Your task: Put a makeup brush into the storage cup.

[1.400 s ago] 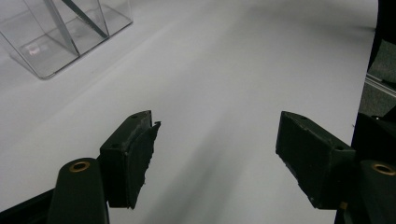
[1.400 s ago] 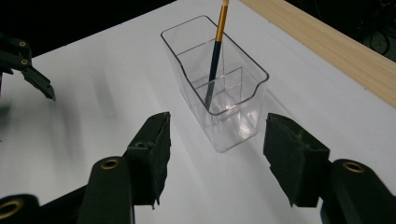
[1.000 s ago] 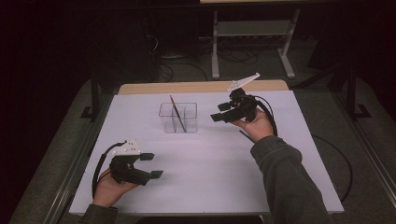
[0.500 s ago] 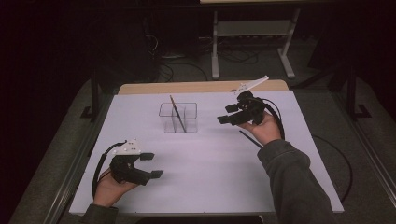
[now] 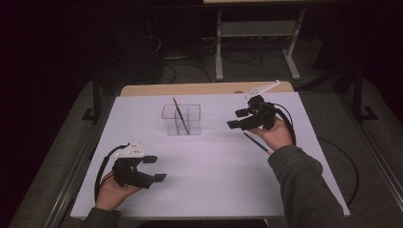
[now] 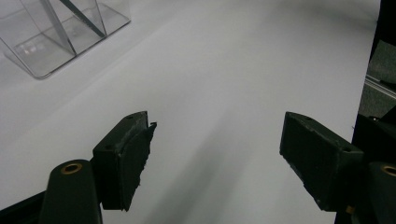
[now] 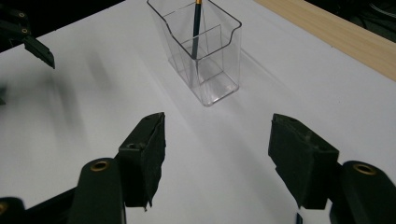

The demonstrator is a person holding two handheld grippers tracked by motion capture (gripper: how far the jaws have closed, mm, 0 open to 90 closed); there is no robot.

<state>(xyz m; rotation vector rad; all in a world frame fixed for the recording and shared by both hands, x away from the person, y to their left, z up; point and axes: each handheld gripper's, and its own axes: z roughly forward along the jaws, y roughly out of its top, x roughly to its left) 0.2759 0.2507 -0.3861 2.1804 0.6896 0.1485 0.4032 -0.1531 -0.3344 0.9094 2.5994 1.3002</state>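
Right of centre in the high view: right gripper (image 5: pixel 235 118), jaws spread wide, just now opening, nothing between them. Directly below it in the frame, partly under the hand: dark pencil (image 5: pixel 254 141) flat on the white table (image 5: pixel 214 180), long axis running upper left to lower right. At upper centre: clear holder (image 5: pixel 195 118) with a leaning pencil (image 5: pixel 179 116) inside. Lower left: left gripper (image 5: pixel 158 168), equally wide and empty, well apart. Likely next: dropping the right gripper back, jaws set across the shaft.

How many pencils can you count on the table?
2: one pencil in holder leans inside the clear holder; one pencil on table lies beneath the right hand. None seems hidden.
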